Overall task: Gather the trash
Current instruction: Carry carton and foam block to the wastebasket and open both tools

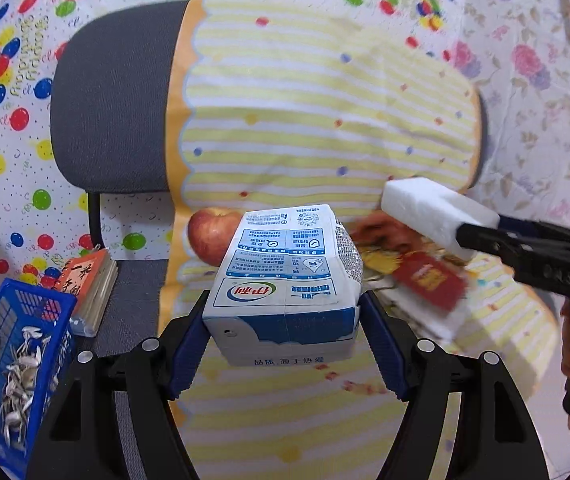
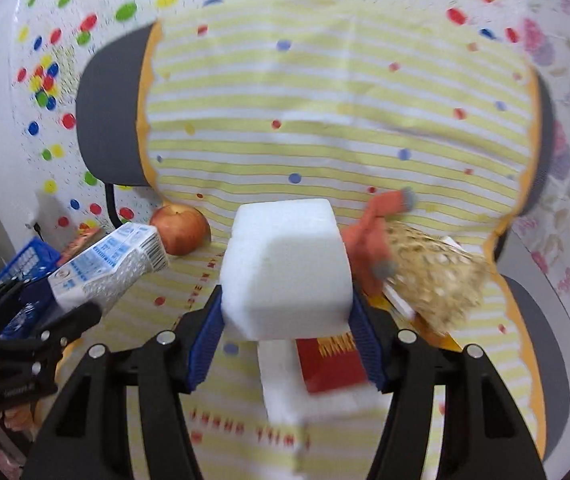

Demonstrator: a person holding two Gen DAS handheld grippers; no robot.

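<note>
The blue basket (image 1: pixel 13 360), already holding scraps, is sitting at the far left, down and to the left of the left gripper (image 1: pixel 285 320), so that hand is the nearer one for the drop. That gripper is clamping a milk carton (image 1: pixel 285 276) across its base, the carton's long axis pointing away along the fingers, lifted off the striped cloth (image 1: pixel 325 112). Further right, the right gripper (image 2: pixel 285 312) is squeezing a white foam block (image 2: pixel 287 264) between its pads, also in the air, well apart from the basket (image 2: pixel 25 260).
</note>
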